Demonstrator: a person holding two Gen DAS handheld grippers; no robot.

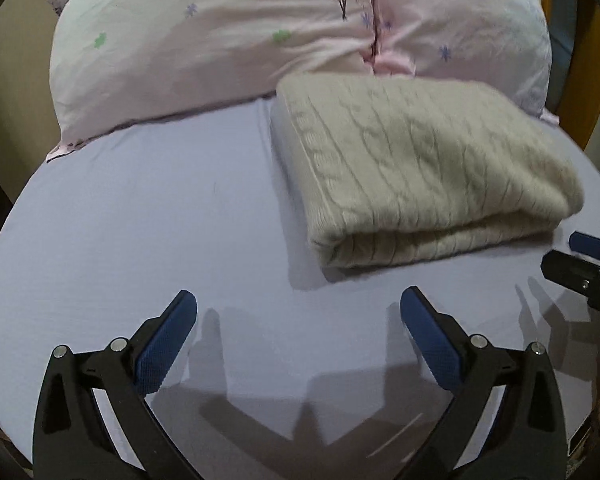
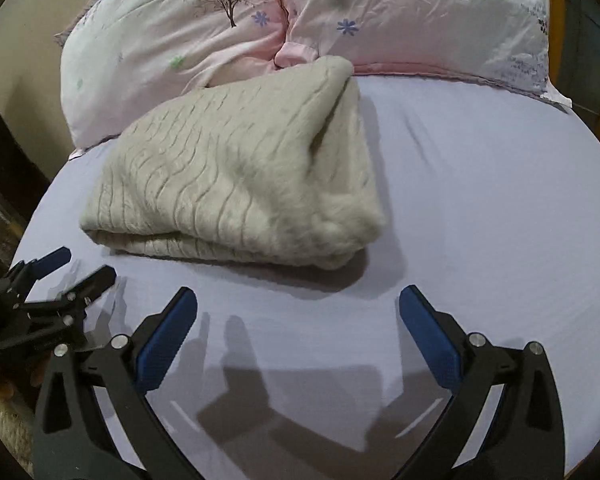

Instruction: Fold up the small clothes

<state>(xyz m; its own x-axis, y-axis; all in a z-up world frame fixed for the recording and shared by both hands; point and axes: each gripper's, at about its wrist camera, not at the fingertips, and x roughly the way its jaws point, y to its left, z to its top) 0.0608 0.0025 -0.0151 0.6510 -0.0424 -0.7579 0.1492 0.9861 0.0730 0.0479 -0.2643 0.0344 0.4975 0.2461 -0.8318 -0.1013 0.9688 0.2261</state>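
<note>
One cream cable-knit sweater (image 1: 420, 168) lies on the bed sheet (image 1: 140, 220), and I judge that it is already folded: it forms a compact thick bundle with the layers stacked, its far end touching the pillows. It rests ahead of both my tools, to the right of my left gripper (image 1: 298, 320) and to the left of my right gripper (image 2: 298, 320). My fingers are spread wide on both sides and they hold nothing; both hover over the bare sheet, near the front edge of the sweater but apart from it. So the folding looks finished for this piece; at most a small smoothing of the loose right corner is left. I count one garment, two pink flowered pillows (image 2: 220, 40) side by side at the head of the bed, and two grippers. No other clothes are visible.
</note>
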